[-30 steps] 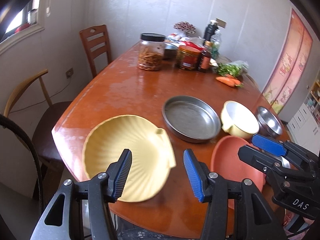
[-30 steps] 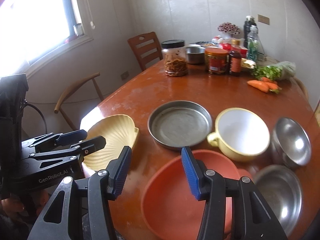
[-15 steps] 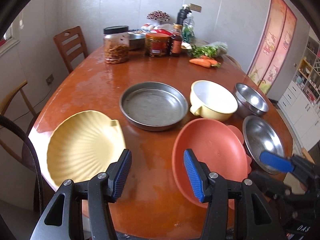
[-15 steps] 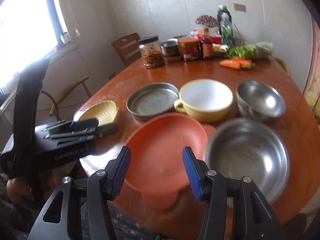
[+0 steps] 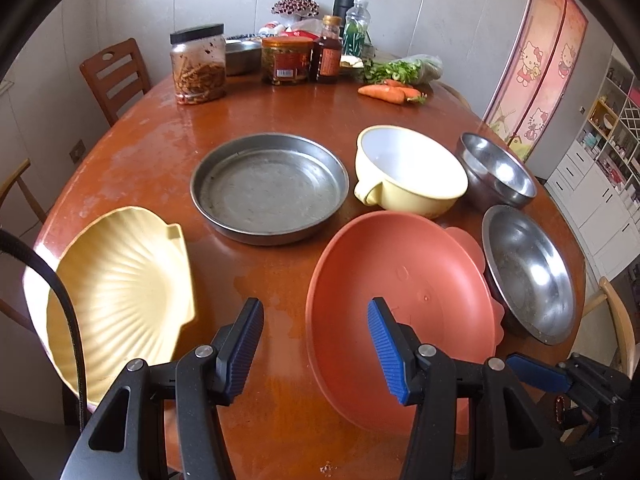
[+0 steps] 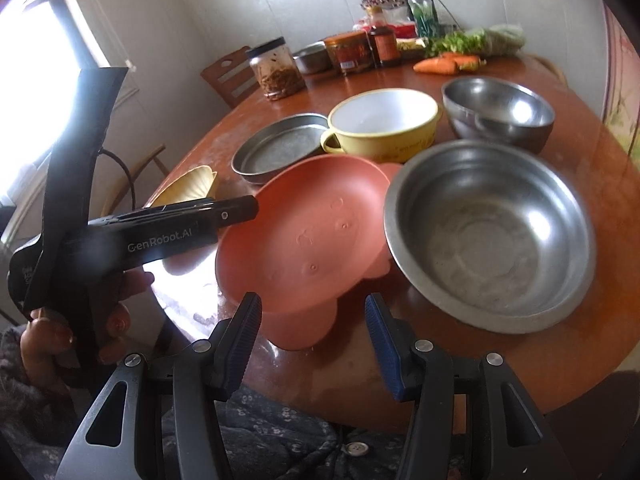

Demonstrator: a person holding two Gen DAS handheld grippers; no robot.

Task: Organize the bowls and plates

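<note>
A: Your left gripper [image 5: 316, 344] and right gripper [image 6: 312, 340] have both dropped toward the orange plate [image 5: 400, 312], jaws apart, empty.

B: Plate sits between shell plate [image 5: 120, 292] and steel bowl [image 5: 528, 272]; stacking not begun.

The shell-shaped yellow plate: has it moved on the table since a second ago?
Cannot tell for sure; the shell-shaped yellow plate still sits left of the round metal pan at the table edge, so probably only the camera moved.

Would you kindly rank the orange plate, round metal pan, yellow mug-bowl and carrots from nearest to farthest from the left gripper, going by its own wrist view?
From the left gripper:
1. Orange plate, right beside the jaws, right of centre.
2. Round metal pan, mid-table, centre.
3. Yellow mug-bowl, further back, right.
4. Carrots, far end.
</note>
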